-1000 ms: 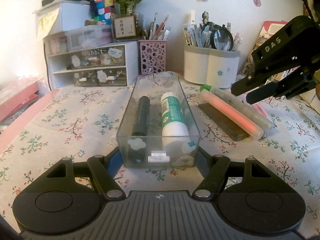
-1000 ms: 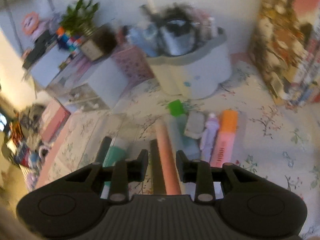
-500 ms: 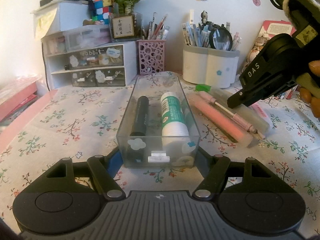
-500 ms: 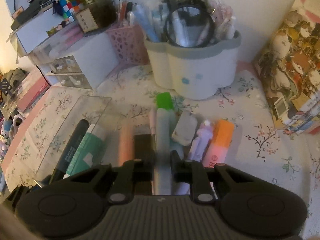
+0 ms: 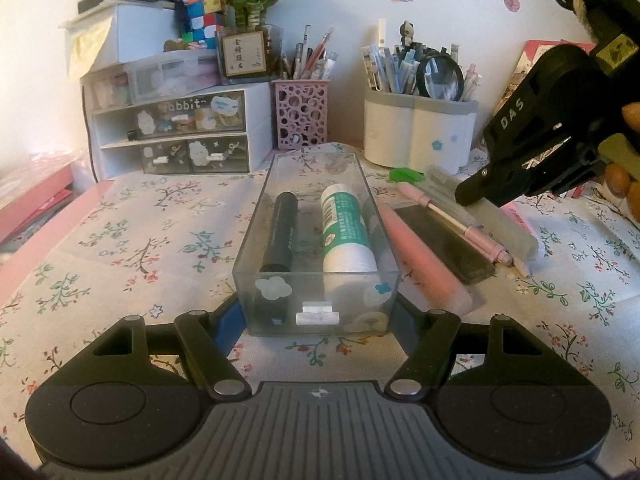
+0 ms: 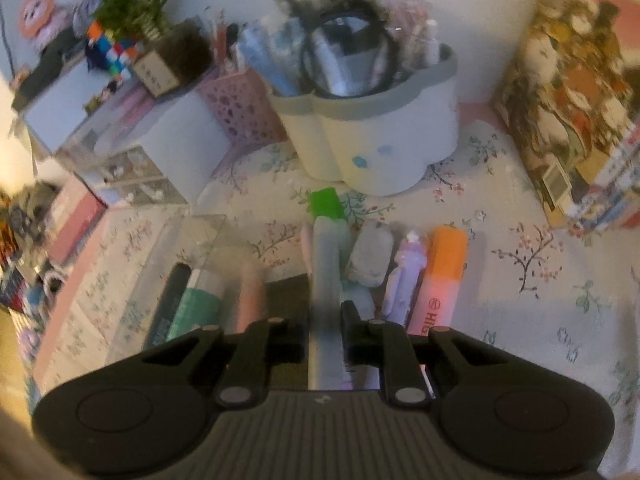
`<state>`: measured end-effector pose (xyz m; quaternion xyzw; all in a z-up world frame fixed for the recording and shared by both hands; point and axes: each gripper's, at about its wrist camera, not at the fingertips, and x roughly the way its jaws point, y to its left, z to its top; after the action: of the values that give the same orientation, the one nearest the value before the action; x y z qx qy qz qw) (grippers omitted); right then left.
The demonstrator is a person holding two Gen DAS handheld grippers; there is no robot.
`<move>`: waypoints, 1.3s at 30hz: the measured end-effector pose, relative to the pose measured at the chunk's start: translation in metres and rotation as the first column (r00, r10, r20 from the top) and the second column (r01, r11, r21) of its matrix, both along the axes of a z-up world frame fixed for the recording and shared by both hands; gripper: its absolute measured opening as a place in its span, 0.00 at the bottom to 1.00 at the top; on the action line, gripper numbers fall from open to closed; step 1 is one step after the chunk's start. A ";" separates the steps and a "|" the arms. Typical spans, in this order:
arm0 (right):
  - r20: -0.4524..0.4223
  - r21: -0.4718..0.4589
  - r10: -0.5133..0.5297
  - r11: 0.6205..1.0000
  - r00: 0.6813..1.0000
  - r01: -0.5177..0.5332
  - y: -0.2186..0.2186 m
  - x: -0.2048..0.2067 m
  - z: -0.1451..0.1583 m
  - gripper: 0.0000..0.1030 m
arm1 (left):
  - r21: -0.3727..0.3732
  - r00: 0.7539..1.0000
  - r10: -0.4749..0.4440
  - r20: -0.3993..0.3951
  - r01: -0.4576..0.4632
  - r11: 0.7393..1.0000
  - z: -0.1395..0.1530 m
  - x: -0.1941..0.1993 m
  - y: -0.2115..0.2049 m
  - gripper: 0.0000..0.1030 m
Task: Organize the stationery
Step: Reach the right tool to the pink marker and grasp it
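Read "rabbit" on the upper drawer and "DAS" on the right gripper. Made out "HIGH", partly hidden, on the orange highlighter. Chinese characters on the plant sign and print on the glue stick stayed illegible.

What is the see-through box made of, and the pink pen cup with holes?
The box looks like clear, glossy hard plastic: the black pen and the glue stick show through its walls. The pink cup looks like thin painted metal or plastic punched with round holes; which one cannot be told.
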<state>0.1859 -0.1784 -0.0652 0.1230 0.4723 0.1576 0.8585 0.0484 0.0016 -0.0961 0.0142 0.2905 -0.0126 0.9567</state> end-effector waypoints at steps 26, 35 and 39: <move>-0.203 0.313 0.002 0.948 0.979 0.063 0.063 0.010 0.014 0.16 | 0.003 1.000 -0.008 0.000 0.008 1.000 0.000 -0.001 -0.001 0.70; -0.240 0.265 0.010 0.963 0.971 0.055 0.079 0.013 0.007 0.18 | 0.004 1.000 -0.011 -0.002 0.011 1.000 0.000 -0.001 -0.001 0.70; -0.213 0.287 -0.009 0.955 0.977 0.071 0.066 0.009 0.009 0.18 | 0.005 1.000 -0.011 -0.002 0.011 1.000 0.000 -0.001 -0.002 0.70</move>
<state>0.1946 -0.1124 -0.0564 0.2745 0.5286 0.1945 0.7794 0.0471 -0.0001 -0.0965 0.0180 0.2915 -0.0171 0.9562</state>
